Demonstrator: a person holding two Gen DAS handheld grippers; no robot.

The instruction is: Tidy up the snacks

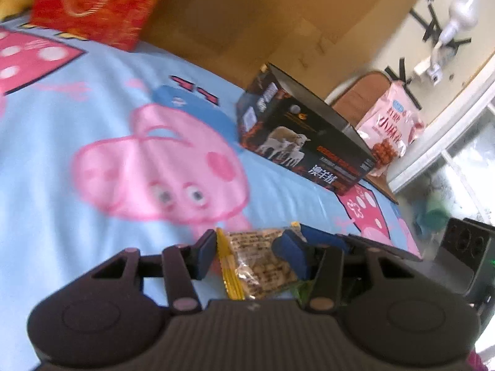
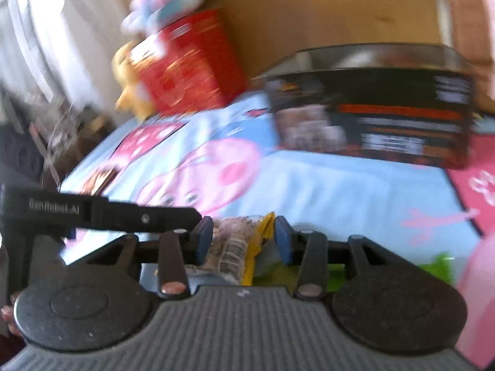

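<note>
My widest reference surface is the blue cartoon-pig bedsheet, which fills both wrist views and carries everything else. Behind it stands a brown cardboard panel. On the sheet, near its far edge, lies the open-topped black box printed with sheep; in the right wrist view this box sits ahead and to the right, blurred. A red gift bag stands upright at the far left of the sheet, well apart from the black box, with a yellow plush toy just beside it. Beyond the black box, off the sheet, I see a pink snack bag leaning upright. Now the tools: my left gripper is partly closed, its blue pads pressing both sides of a small clear snack packet with a yellow sealed edge — the packet is held above the sheet, near its front edge. My right gripper is likewise partly closed; a second snack packet, clear with a yellow edge, sits between its pads, and the left pad touches it, though blur keeps me from confirming contact on the right pad. A black finger of the other tool crosses the left of that view.
</note>
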